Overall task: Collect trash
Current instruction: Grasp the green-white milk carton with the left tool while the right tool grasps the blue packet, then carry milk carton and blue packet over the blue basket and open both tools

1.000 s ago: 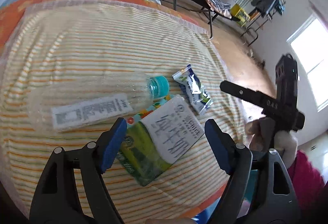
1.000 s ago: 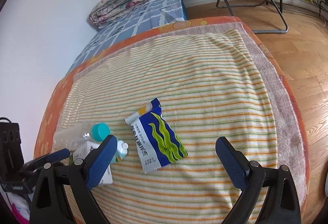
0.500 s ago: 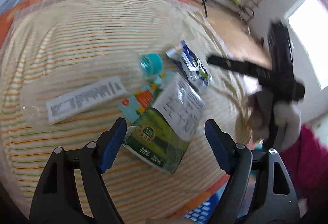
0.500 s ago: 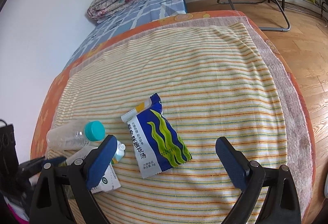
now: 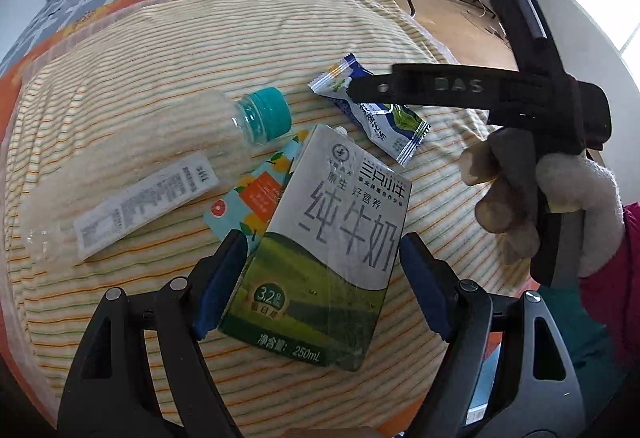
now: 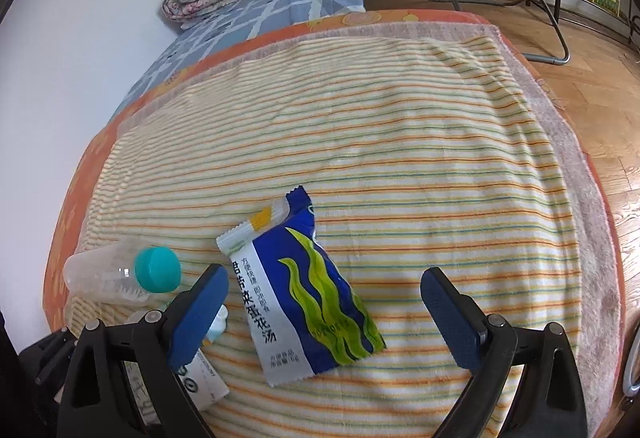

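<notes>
Both grippers have dropped closer to the litter; left gripper [image 5: 320, 284] now straddles the milk carton [image 5: 332, 238], which filled less of its view a second ago. Jaws spread wide, carton between the pads, no squeeze evident. Right gripper [image 6: 324, 314] also spread apart, hanging over the blue soup packet [image 6: 304, 298], not gripping it. Carton lies partly over an orange-print pouch [image 5: 256, 193], beside a clear bottle with teal cap [image 5: 208, 145]. All on the striped blanket [image 6: 400, 125]. Progress: nothing collected as yet by the look of it; four pieces left to lift, no bin in sight
</notes>
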